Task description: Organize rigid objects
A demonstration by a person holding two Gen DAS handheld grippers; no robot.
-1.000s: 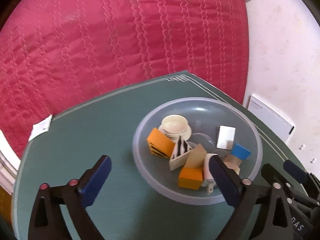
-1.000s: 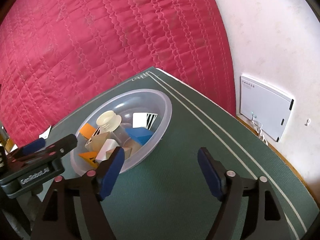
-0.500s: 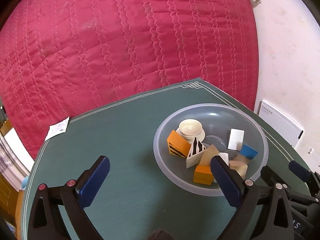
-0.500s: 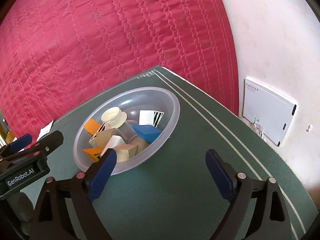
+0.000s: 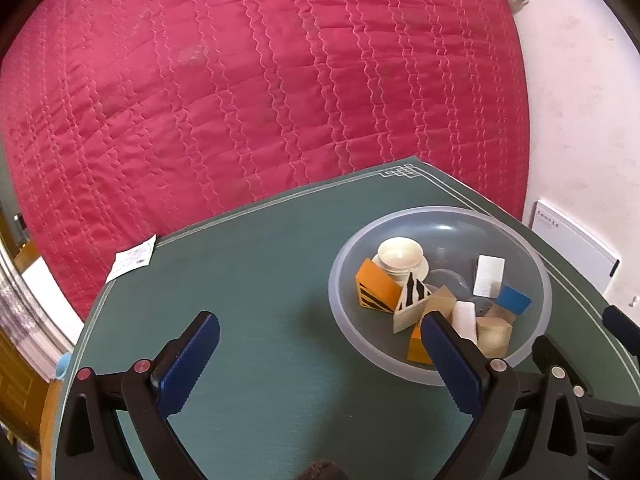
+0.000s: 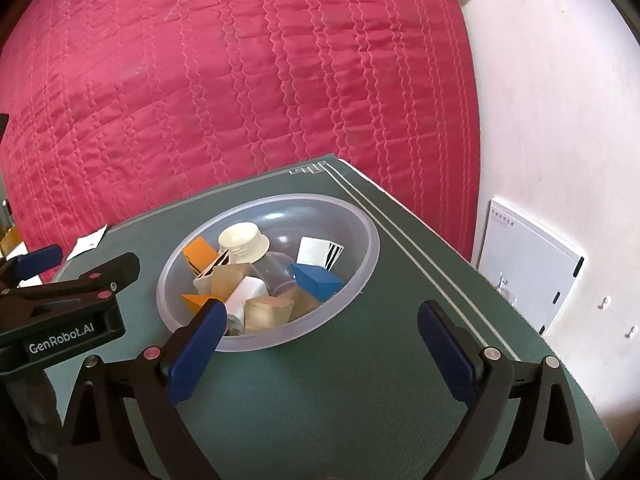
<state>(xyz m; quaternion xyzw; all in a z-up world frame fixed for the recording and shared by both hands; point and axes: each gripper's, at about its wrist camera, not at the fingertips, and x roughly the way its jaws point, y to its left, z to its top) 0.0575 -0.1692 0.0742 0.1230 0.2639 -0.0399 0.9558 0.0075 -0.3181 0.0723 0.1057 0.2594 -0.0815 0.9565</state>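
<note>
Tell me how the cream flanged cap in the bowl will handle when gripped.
The cream flanged cap looks like rigid plastic, so probably stiff and light. Its round, ribbed body may slip from flat pads. It leans on other pieces in the translucent bowl, so it likely tips or shifts if nudged.

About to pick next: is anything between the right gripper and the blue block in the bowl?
Partly. The right gripper is open and empty above the mat. The bowl's near rim and tan wooden blocks lie before the blue block.

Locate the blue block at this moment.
The blue block lies inside the clear bowl toward its right side in the right wrist view, just below the white striped card and beside the wooden blocks.
</note>
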